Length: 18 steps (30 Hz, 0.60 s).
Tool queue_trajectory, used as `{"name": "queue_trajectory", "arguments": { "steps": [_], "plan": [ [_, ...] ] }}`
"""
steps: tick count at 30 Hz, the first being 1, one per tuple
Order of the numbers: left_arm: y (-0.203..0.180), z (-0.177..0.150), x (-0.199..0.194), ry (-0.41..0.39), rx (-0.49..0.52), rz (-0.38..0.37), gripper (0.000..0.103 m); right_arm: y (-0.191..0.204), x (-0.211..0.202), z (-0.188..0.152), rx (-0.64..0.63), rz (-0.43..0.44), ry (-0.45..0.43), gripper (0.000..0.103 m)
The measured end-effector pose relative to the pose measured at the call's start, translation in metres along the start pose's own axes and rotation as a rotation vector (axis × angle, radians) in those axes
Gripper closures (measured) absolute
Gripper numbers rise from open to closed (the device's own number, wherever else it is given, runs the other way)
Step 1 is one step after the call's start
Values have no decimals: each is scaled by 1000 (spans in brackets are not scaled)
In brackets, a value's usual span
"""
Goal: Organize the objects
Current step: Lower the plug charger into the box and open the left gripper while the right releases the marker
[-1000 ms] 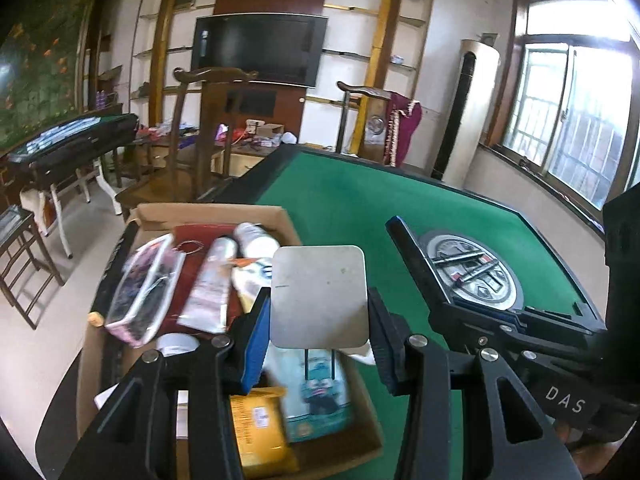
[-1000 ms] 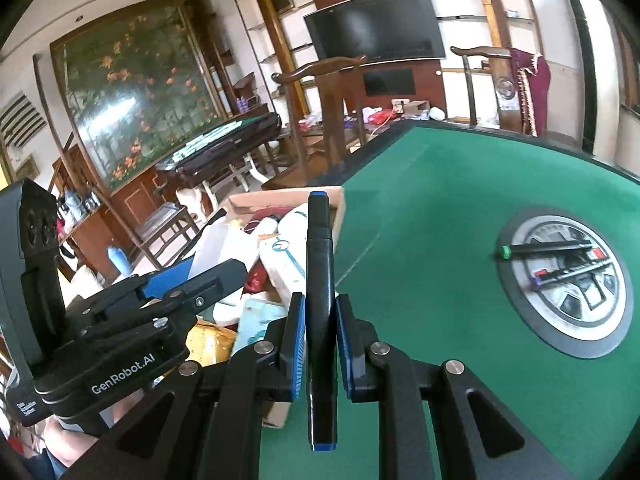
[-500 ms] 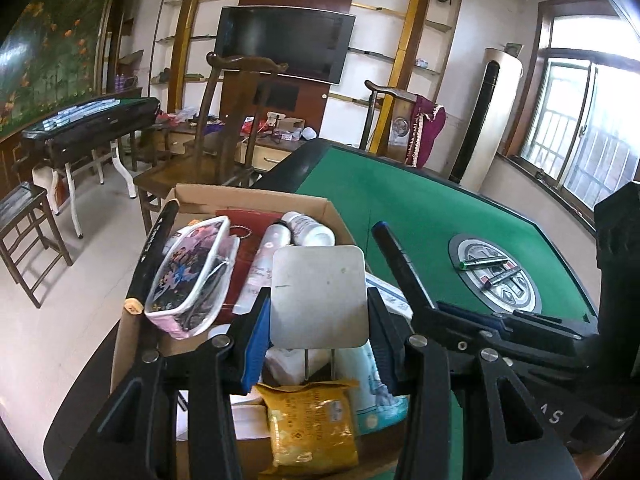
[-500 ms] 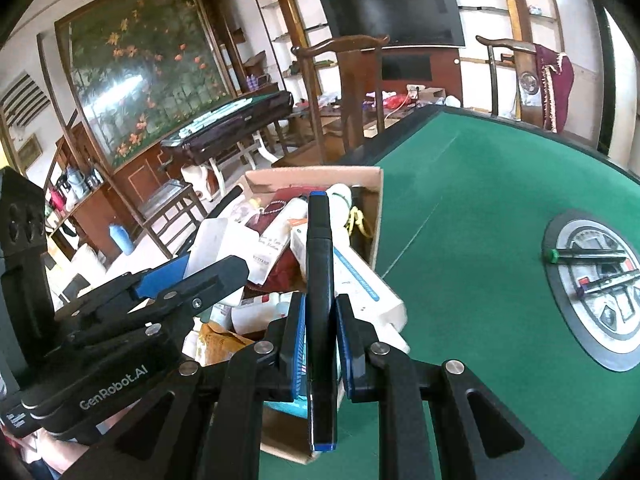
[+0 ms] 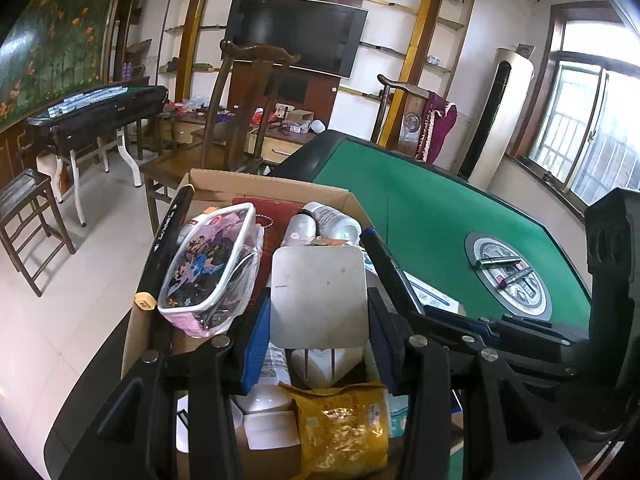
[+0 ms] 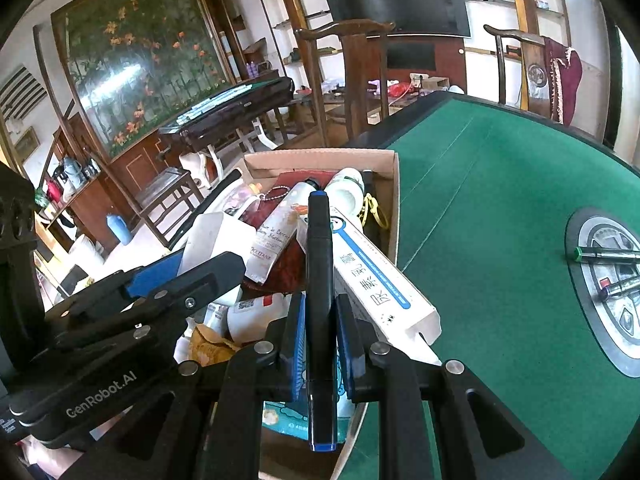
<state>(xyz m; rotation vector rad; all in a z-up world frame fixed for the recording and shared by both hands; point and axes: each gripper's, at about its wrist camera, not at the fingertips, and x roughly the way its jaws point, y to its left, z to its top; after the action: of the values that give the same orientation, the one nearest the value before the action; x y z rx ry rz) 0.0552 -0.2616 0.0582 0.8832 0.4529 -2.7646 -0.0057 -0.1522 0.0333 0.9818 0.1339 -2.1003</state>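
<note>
left gripper (image 5: 318, 312) pinching a grey square pad (image 5: 319, 297) over the box (image 5: 264, 186) | right gripper (image 6: 320, 322) clamping a black marker (image 6: 319, 280) above the same box | box holding pouch (image 5: 212, 272), tube (image 6: 274, 242), carton (image 6: 378, 280), yellow packet (image 5: 344, 428), crowding it full | box sitting at the green table (image 6: 500, 200) edge | pens (image 6: 608, 255) lying on the centre disc (image 6: 592, 320), well apart

This is a home living room. A wall-mounted television (image 5: 295, 36) hangs at twelve o'clock above carved wooden chairs (image 5: 244, 112), and a green-felt mahjong table (image 5: 432, 216) stretches toward two o'clock.
</note>
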Motion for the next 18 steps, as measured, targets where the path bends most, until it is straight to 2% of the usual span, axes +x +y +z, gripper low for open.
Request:
{"name": "queue_trajectory", "arguments": {
  "steps": [18],
  "plan": [
    [11,1,11,26,-22,15,59,3,19,9,5,-9,20,86]
  ]
}}
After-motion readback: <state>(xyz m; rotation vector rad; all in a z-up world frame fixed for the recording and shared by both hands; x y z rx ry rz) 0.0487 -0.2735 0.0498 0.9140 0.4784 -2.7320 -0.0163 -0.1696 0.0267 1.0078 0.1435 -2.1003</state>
